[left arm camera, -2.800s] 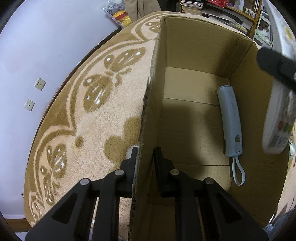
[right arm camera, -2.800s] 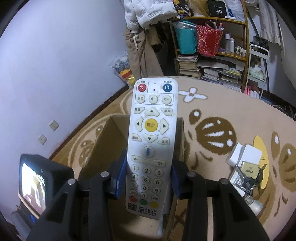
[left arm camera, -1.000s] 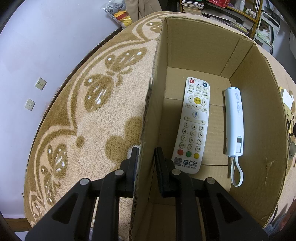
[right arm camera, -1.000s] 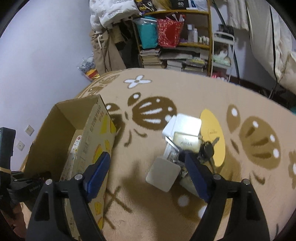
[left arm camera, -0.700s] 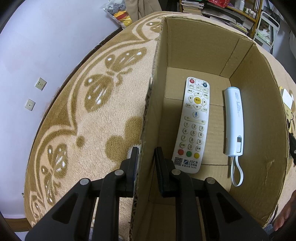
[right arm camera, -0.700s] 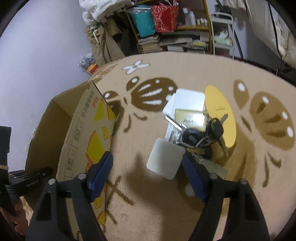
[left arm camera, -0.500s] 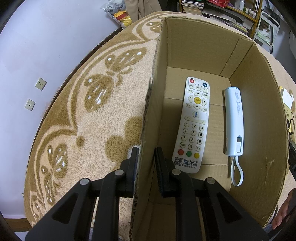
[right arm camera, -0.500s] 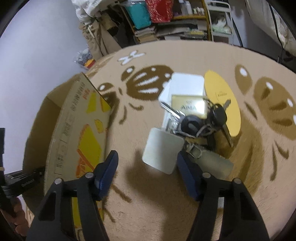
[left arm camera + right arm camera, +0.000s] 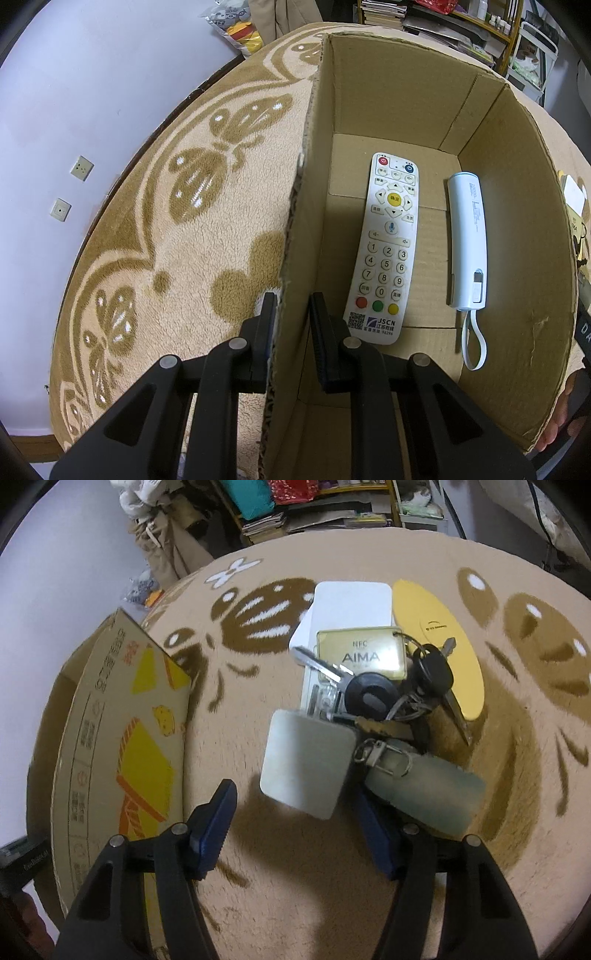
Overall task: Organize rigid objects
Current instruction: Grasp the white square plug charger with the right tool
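Left gripper [image 9: 291,317] pinched on the near wall of the open brown cardboard box [image 9: 517,229]; right gripper [image 9: 295,825] standing wide over a pile of small things on the carpet.

One left finger sits outside the box wall and one inside, closed tight on the cardboard edge. On the box floor lie a long white remote control with coloured buttons [image 9: 388,251] and, just beside it and roughly parallel, a pale blue stick-shaped power bank with a white loop cord [image 9: 468,243] — the two apart. The right gripper's blue-padded jaws hold nothing; a grey rounded-square card [image 9: 306,762] lies ahead between them, untouched. Behind it on the tan patterned carpet [image 9: 295,893] — a bunch of keys with black heads [image 9: 391,698], a gold rectangular tag marked AIMA [image 9: 360,653], a white rectangular block [image 9: 351,603] and a yellow oval card [image 9: 439,642].
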Motion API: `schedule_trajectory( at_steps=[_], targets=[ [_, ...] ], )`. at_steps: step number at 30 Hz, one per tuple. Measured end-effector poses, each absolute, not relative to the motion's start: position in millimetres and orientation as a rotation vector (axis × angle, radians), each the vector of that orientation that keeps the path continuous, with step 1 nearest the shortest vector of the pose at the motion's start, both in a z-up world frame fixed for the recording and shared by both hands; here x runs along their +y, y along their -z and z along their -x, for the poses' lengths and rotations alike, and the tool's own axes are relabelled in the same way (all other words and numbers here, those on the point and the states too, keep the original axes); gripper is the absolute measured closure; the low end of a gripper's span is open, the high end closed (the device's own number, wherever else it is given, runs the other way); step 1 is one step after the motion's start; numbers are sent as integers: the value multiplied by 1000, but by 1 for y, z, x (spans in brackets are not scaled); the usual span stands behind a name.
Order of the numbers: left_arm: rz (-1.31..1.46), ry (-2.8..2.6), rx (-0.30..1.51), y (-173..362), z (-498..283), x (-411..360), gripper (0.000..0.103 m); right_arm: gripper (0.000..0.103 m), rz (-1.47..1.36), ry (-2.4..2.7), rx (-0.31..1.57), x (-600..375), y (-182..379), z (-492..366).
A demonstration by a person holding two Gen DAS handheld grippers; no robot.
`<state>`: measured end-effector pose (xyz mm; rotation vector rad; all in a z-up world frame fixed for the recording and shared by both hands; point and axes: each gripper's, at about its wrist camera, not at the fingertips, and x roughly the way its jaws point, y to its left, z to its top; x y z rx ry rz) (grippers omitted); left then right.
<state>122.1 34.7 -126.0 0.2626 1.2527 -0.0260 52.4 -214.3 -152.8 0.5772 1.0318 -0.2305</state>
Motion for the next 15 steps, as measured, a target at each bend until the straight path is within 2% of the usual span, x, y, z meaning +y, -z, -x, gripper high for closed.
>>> schedule_trajectory(
  at_steps=[10, 12, 13, 15],
  targets=[
    [-265, 25, 1252, 126, -122, 35, 85, 34, -564, 290, 993, -215, 155, -64],
    [-265, 25, 1252, 126, -122, 35, 85, 37, -550, 307, 988, -215, 156, -65],
    [-265, 25, 1252, 126, -122, 35, 85, 47, -539, 324, 990, -215, 157, -66],
    [-265, 24, 1253, 126, -122, 35, 85, 50, -527, 331, 991, -216, 157, -67]
  ],
)
